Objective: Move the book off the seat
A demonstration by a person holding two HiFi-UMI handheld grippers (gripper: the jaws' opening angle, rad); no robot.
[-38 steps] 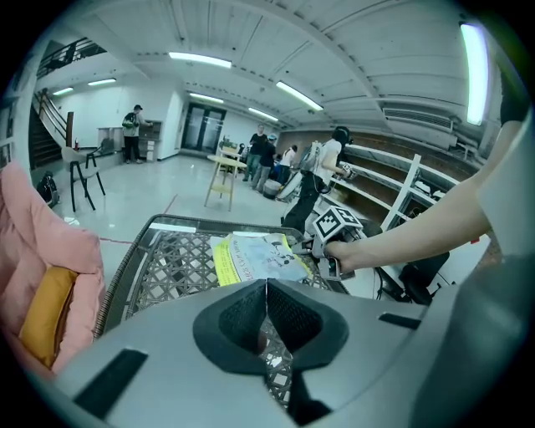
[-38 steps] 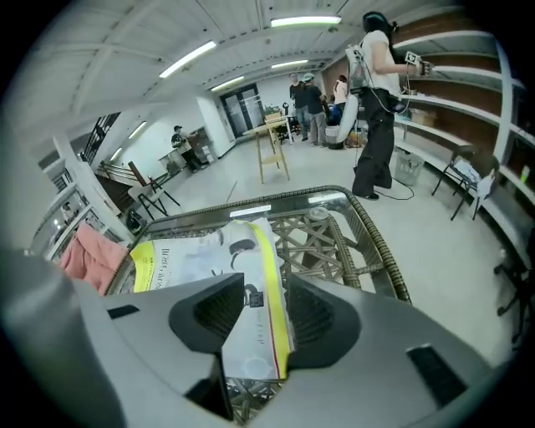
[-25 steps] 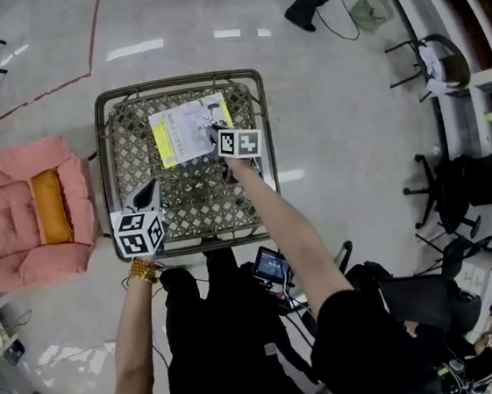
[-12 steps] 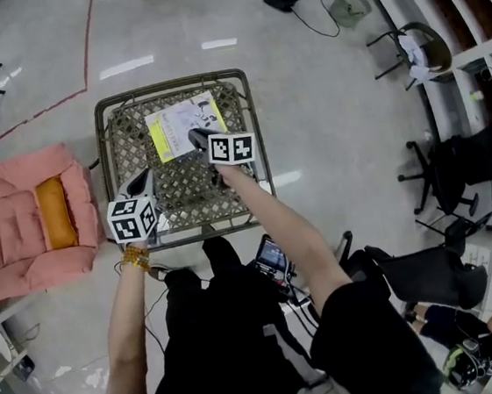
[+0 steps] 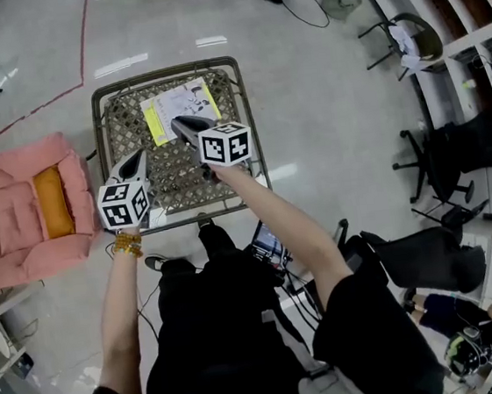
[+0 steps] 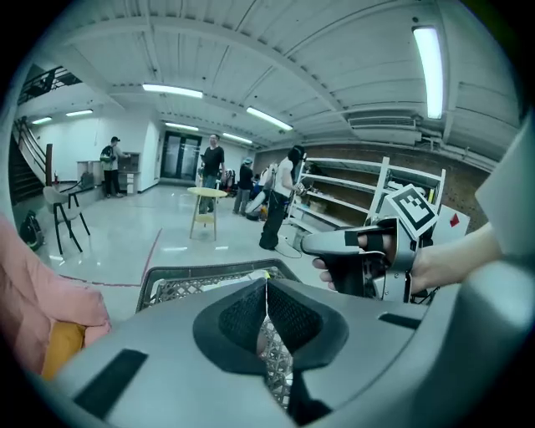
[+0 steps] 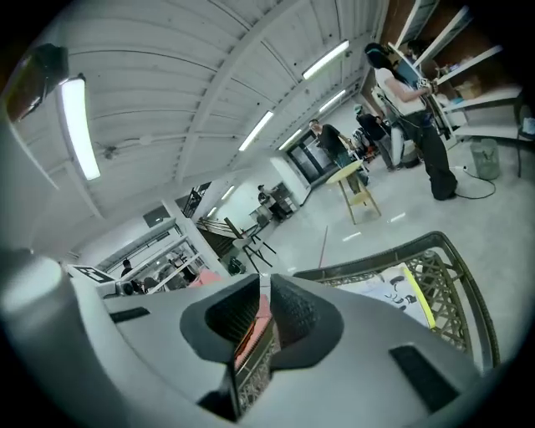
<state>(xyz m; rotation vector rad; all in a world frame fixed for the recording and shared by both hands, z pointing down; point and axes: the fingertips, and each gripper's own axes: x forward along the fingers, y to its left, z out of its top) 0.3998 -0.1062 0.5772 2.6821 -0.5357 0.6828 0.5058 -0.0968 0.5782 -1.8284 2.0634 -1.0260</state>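
The book (image 5: 179, 109), white with a yellow strip, lies flat at the far end of the woven seat (image 5: 122, 117). In the right gripper view the book (image 7: 393, 292) shows on the seat (image 7: 435, 276) below, to the right of the jaws. My right gripper (image 5: 177, 123) hovers above the book's near edge, shut with nothing between its pads, apart from the book. My left gripper (image 5: 139, 158) hangs over the seat's near left part, shut and empty. The left gripper view shows the right gripper (image 6: 313, 244) in a hand, above the seat's rim (image 6: 192, 274).
A pink armchair (image 5: 5, 175) with an orange cushion (image 5: 51, 202) stands left of the seat. Office chairs (image 5: 435, 152) and shelves line the right side. A red line (image 5: 81, 51) runs on the floor. Far off are people and a wooden stool (image 6: 205, 209).
Both grippers have risen above the seat. The right one has lifted away from the book's near edge, and the book stays lying on the seat.
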